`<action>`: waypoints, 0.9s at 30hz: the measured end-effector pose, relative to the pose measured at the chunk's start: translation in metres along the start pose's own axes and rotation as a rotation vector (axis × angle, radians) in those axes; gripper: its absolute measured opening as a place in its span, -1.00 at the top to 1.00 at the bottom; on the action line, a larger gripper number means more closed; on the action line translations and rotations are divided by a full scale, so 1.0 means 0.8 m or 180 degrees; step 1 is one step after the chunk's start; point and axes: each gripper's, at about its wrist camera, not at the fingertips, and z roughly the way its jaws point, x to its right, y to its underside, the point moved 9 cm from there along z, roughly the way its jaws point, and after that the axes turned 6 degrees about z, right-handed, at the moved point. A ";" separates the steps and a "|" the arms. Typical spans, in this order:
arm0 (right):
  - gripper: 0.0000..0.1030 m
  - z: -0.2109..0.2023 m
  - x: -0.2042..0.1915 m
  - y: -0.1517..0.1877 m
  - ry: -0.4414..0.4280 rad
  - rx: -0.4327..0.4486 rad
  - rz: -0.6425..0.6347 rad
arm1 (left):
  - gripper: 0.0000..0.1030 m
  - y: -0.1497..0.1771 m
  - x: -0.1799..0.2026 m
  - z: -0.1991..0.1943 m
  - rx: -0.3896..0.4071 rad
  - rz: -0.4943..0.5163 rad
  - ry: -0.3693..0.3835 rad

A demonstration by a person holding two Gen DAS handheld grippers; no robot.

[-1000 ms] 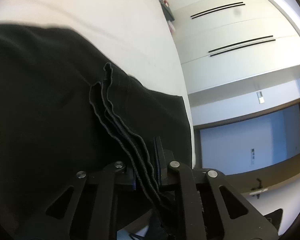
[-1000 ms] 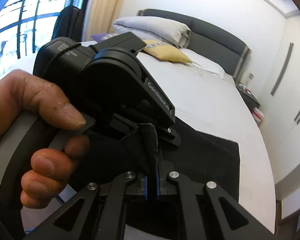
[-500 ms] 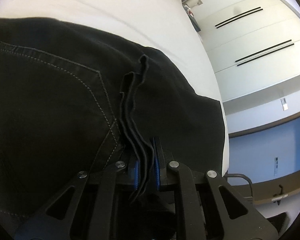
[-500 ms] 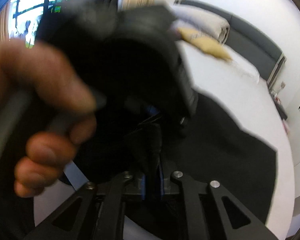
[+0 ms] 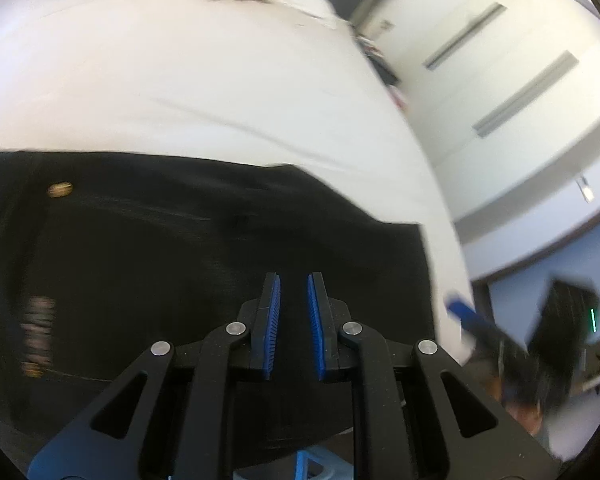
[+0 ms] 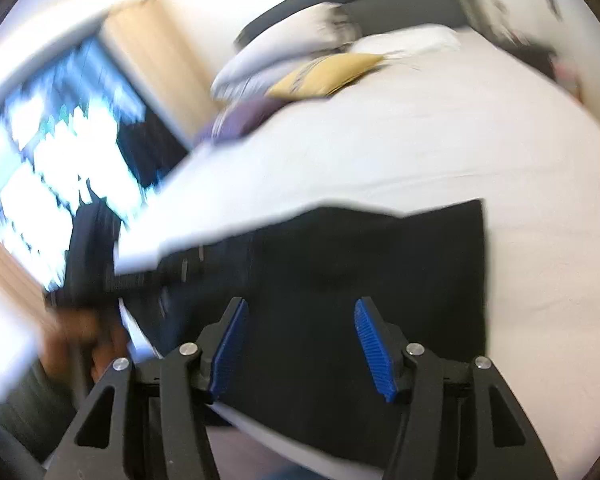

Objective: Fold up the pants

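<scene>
The black pants (image 5: 172, 264) lie folded flat at the near edge of the white bed (image 5: 180, 80), a brass button (image 5: 60, 189) showing at the left. My left gripper (image 5: 292, 284) hangs just above them, jaws slightly apart and empty. In the right wrist view the pants (image 6: 380, 264) lie as a dark rectangle on the bed (image 6: 460, 128). My right gripper (image 6: 300, 308) is wide open and empty above their near part. Both views are blurred by motion.
Pillows (image 6: 300, 32), a yellow cushion (image 6: 328, 74) and a dark headboard (image 6: 400, 12) are at the far end of the bed. White wardrobe doors (image 5: 520, 80) stand on the right, a window (image 6: 52, 152) on the left. The other gripper (image 5: 500, 344) shows at the bed's right corner.
Both grippers have let go of the bunched pants fabric and opened. The pants now lie flat on the bed, and both grippers have drawn back from them.
</scene>
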 end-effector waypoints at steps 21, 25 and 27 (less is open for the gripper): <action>-0.40 0.017 0.078 0.057 -0.0680 -0.0433 0.1058 | 0.74 0.097 0.044 0.067 -0.0185 0.0390 0.0125; 0.31 0.003 0.118 0.097 -0.0494 -0.0220 0.1156 | 0.73 0.100 0.058 0.071 -0.0119 0.0448 0.0116; 0.13 -0.017 0.117 0.092 -0.0509 -0.0271 0.1352 | 0.73 0.102 0.056 0.056 -0.0101 0.0470 0.0076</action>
